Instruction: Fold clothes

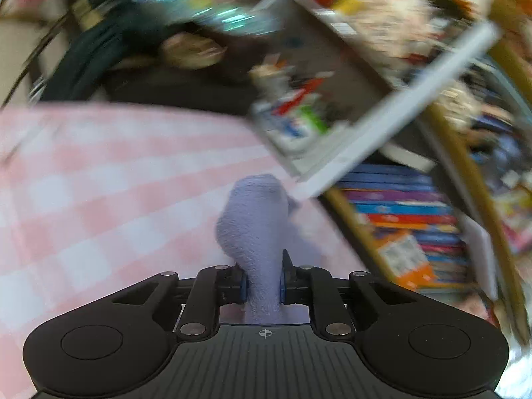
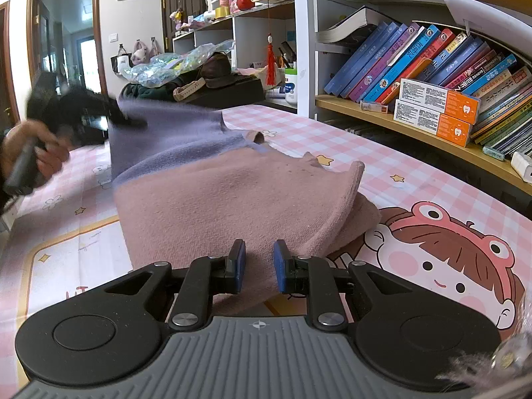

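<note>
A fleece garment lies on the pink checked tablecloth (image 2: 415, 179), with a dusty pink body (image 2: 232, 196) and a purple part (image 2: 173, 133). My right gripper (image 2: 260, 259) is shut on the near edge of the pink body, and the fabric runs between its blue pads. My left gripper (image 1: 264, 276) is shut on a bunched fold of the purple fabric (image 1: 256, 219). In the right wrist view this left gripper (image 2: 133, 121) is a blurred black shape held by a hand (image 2: 33, 153), lifting the purple part off the table at the far left.
A bookshelf (image 2: 432, 66) with leaning books and two orange-and-white boxes (image 2: 435, 109) runs along the right edge of the table. Plastic bags, a dark hat and clothes (image 2: 186, 63) are piled at the far end. The left wrist view is motion-blurred.
</note>
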